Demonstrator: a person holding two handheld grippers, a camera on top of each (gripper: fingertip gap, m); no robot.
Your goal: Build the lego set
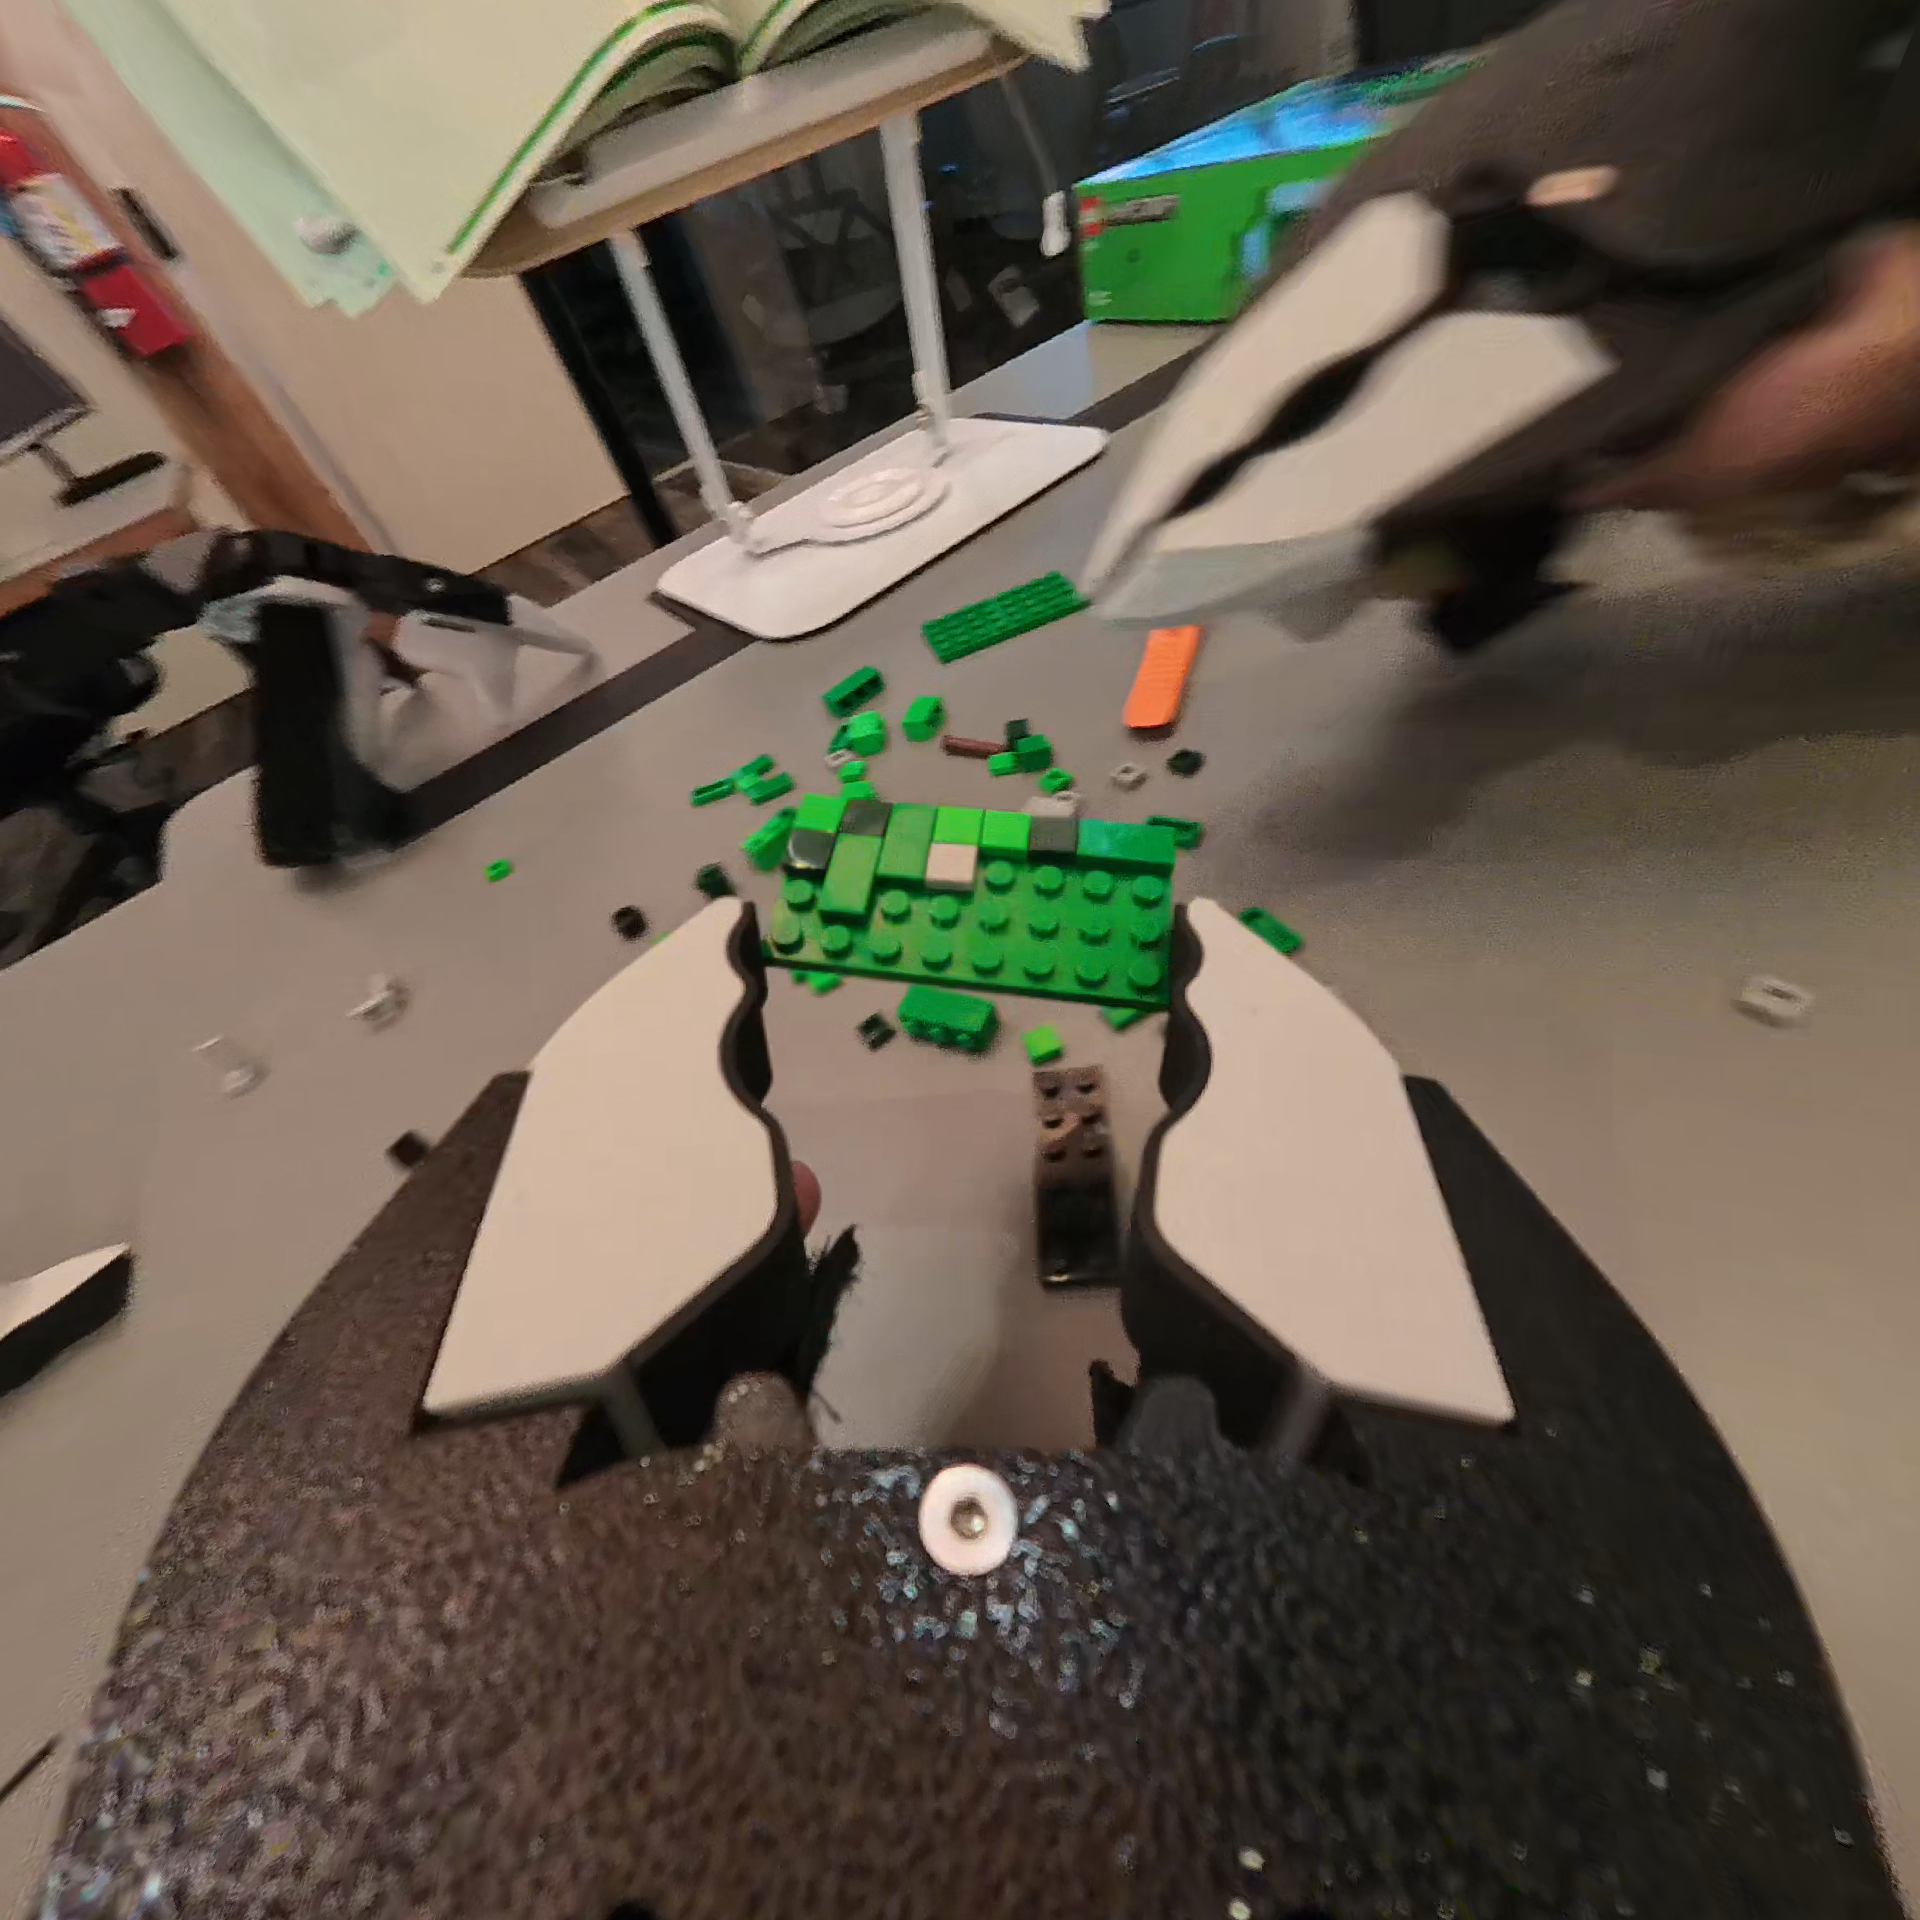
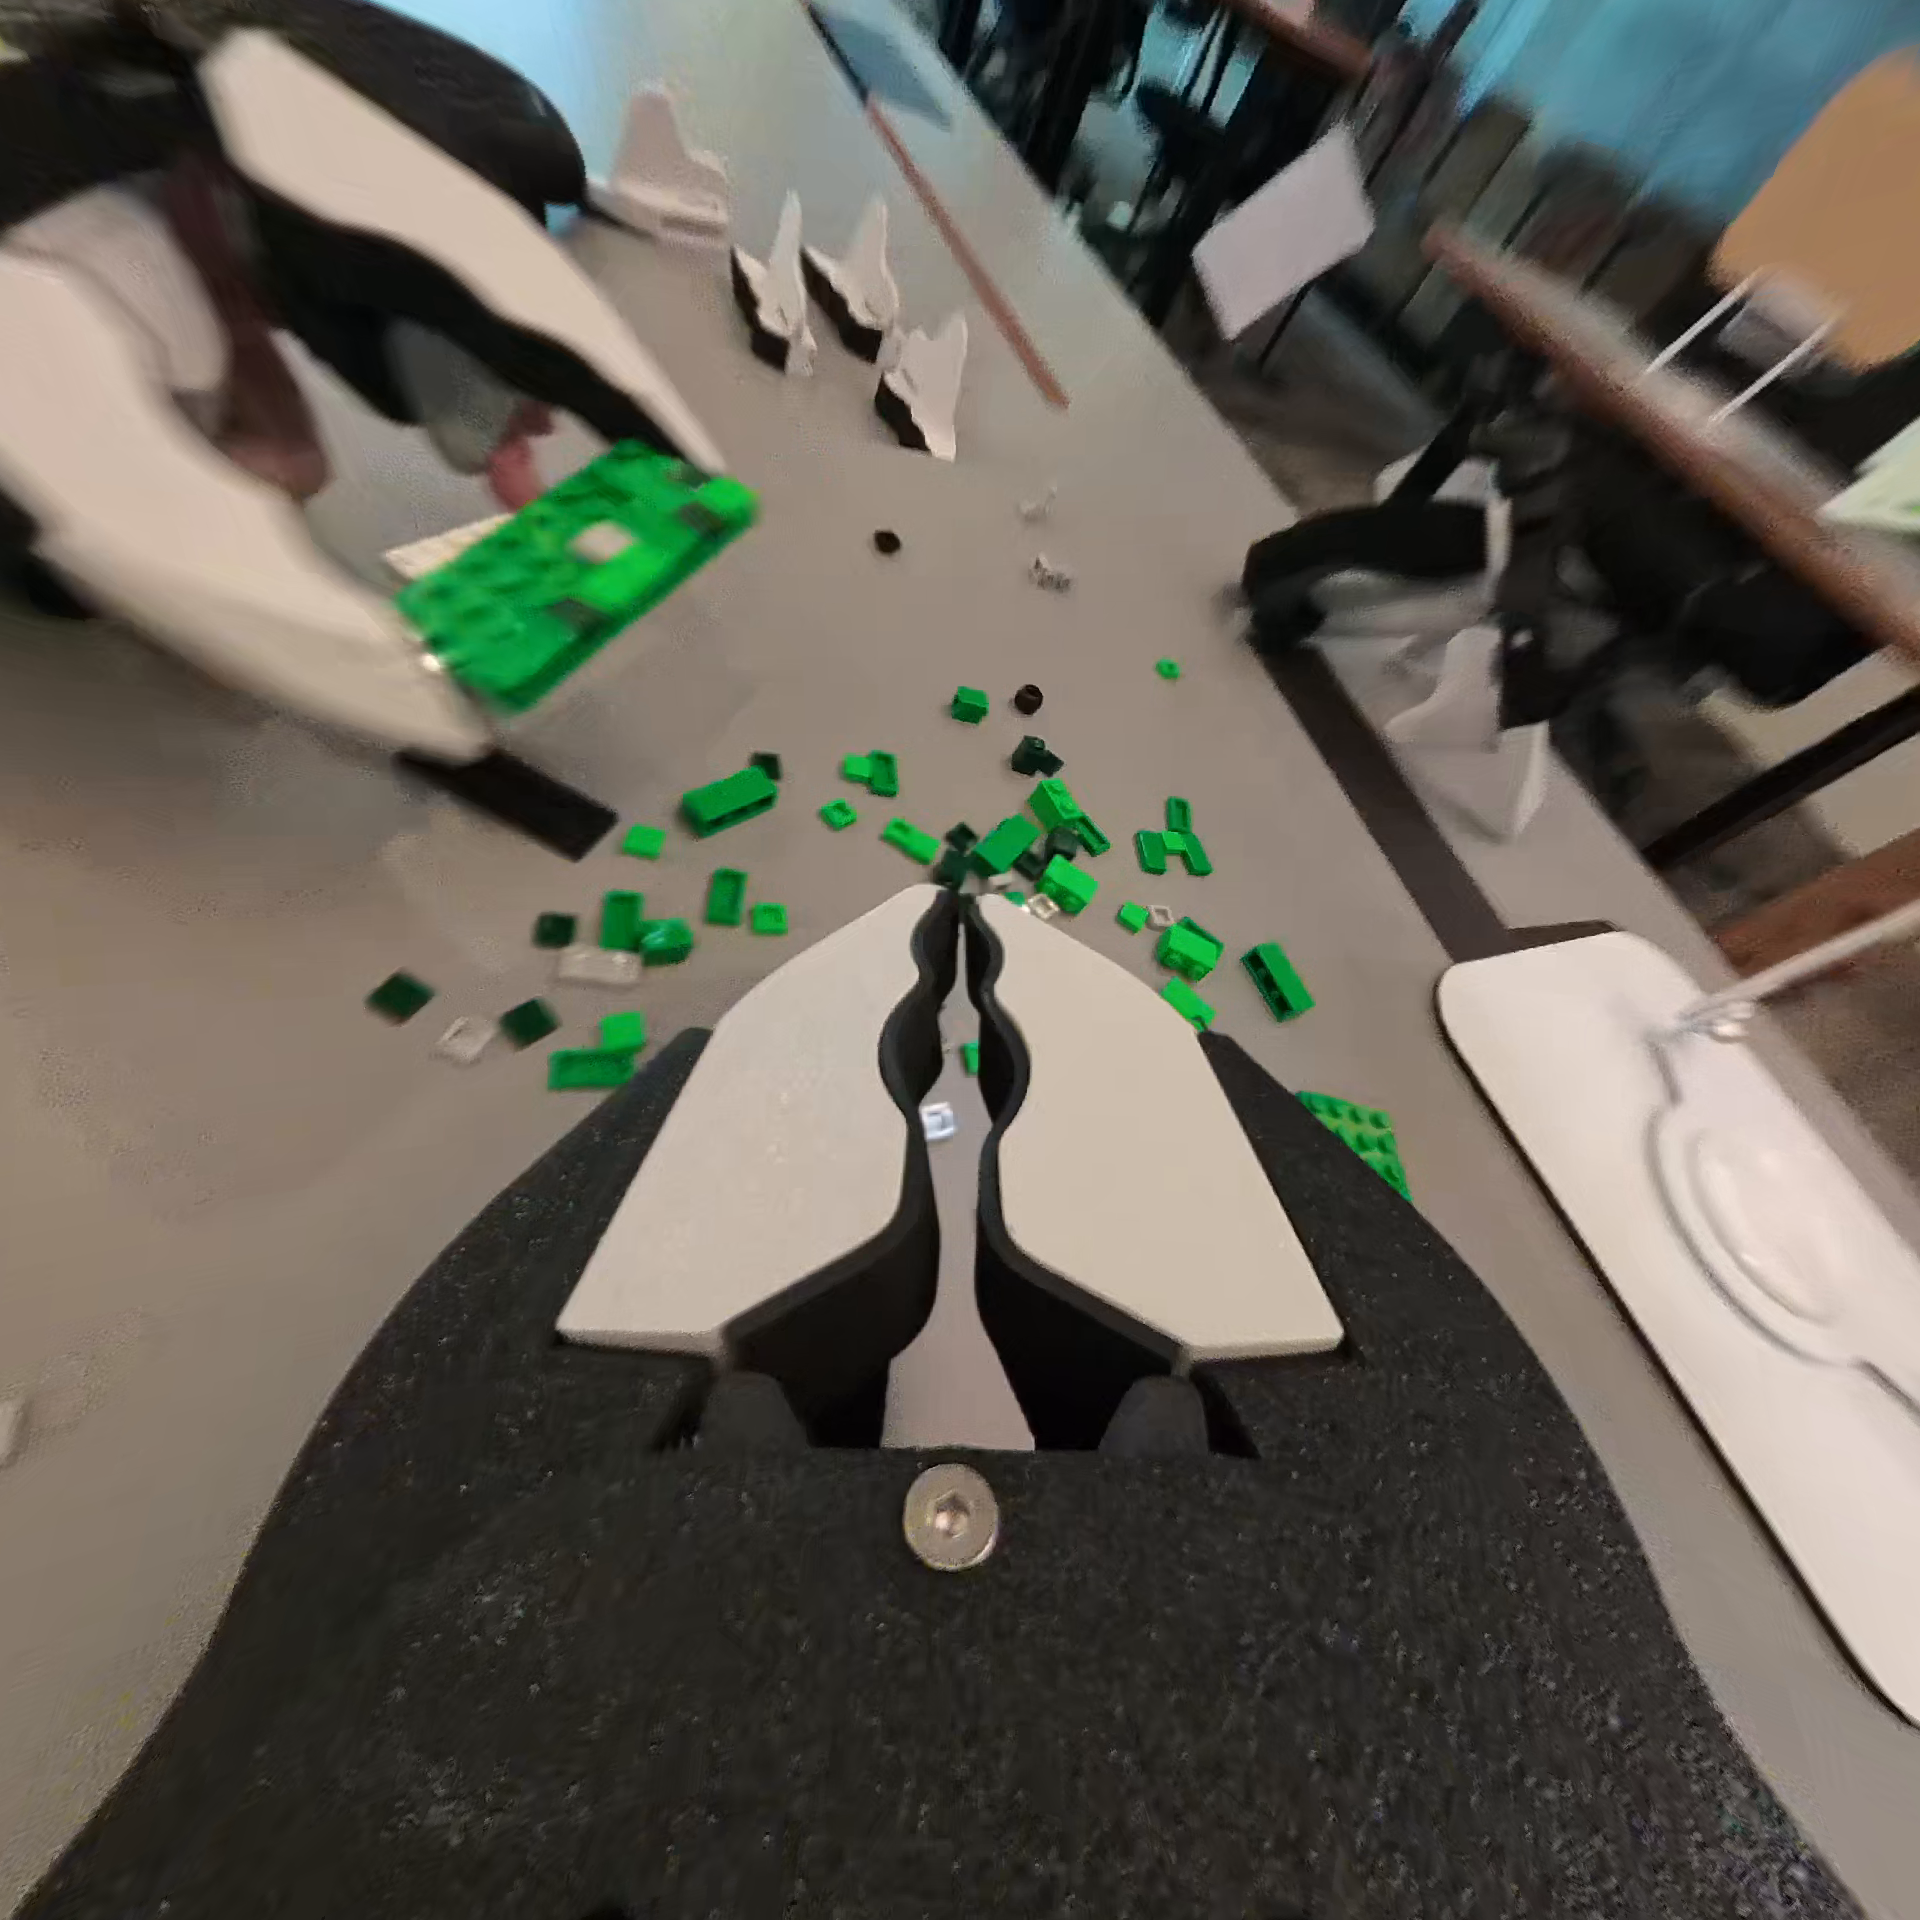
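Grey tabletop [image 1: 1558,1039], office behind. My left gripper [image 1: 966,935] pinches the green plate [image 1: 987,935] by its edges; slip risk. My right gripper [image 2: 958,904], pressed together, may scatter loose bricks [image 2: 1039,831] ahead.

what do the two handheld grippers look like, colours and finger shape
Both match. The left gripper and right gripper each have a rough, speckled black body with a single screw in the middle near the finger bases, on a white washer on the left one. Their two broad fingers are flat and pale grey on top, tapering to the tips, with black wavy inner edges.
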